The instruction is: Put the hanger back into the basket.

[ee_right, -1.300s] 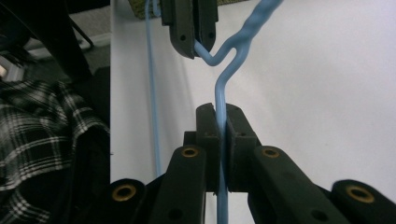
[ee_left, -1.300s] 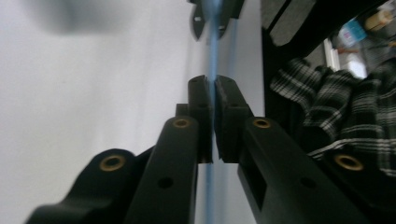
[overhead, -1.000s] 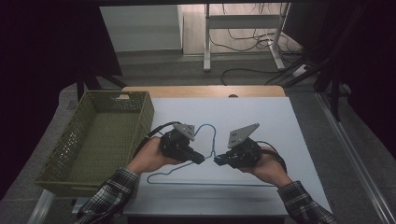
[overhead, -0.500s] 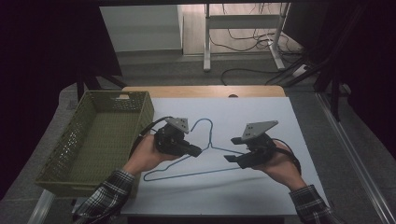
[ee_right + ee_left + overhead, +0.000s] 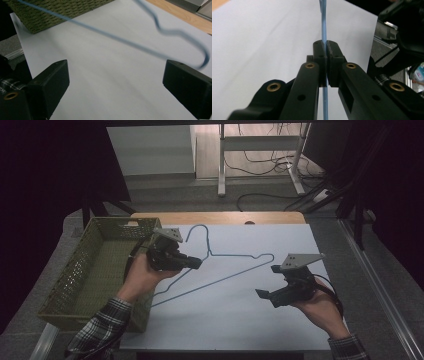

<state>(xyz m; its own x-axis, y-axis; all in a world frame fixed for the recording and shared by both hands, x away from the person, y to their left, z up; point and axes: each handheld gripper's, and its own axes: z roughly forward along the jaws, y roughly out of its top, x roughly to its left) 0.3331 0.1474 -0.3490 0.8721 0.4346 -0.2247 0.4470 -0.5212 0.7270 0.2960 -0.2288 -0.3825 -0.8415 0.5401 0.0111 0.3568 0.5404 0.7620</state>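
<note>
blue wire hanger (image 5: pixel 220 265) lies across the white sheet (image 5: pixel 240 320) that covers the table, its hook toward the far edge and its long bar running from near the basket to a bend at the right. left gripper (image 5: pixel 196 263) is clenched on the wire hanger partway along one sloping arm; in the left gripper view the jaws are pressed together with the thin blue wire (image 5: pixel 323 37) pinched between them, running straight up and down the picture. the left hand (image 5: pixel 145 275) holds that gripper just beside the green woven basket (image 5: pixel 85 275), which sits at the left edge of the sheet.

right gripper (image 5: pixel 263 294) is released: in the right gripper view its two black jaws stand wide apart with bare white sheet between them. the hanger's bent end (image 5: pixel 200 50) shows blurred beyond the jaws, near the far one, not touching either as far as can be told. the right hand (image 5: pixel 320 302) rests low at the right of the sheet, apart from the hanger. wooden table edge (image 5: pixel 215 217) shows beyond the sheet.
</note>
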